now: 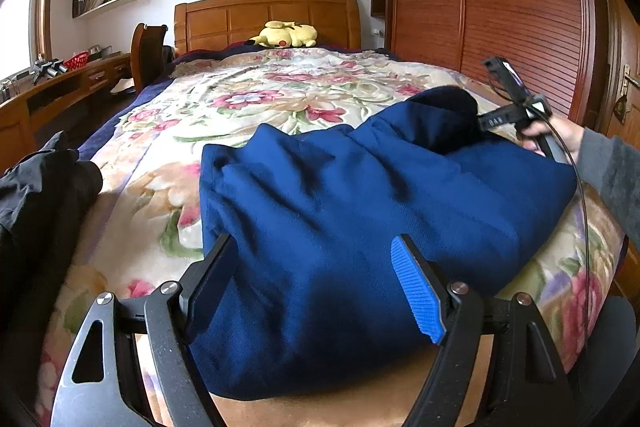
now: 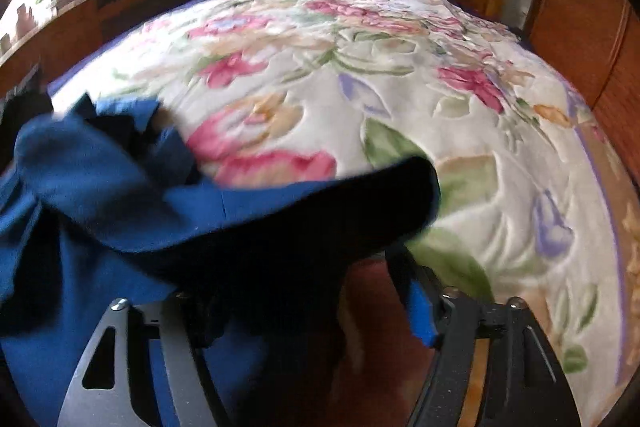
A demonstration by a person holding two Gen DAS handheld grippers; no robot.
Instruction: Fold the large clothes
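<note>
Floral quilt (image 1: 248, 99) covers the bed, a yellow plush (image 1: 286, 35) at the wooden headboard (image 1: 264, 15), slatted wardrobe (image 1: 500, 7) alongside, desk (image 1: 60, 87) by the window. The blue garment (image 1: 360, 207) lies bunched at the near edge. Left gripper (image 1: 316, 287) gapes wide over it; right gripper (image 2: 304, 307) looks spread, dark cloth draped across one finger.
</note>
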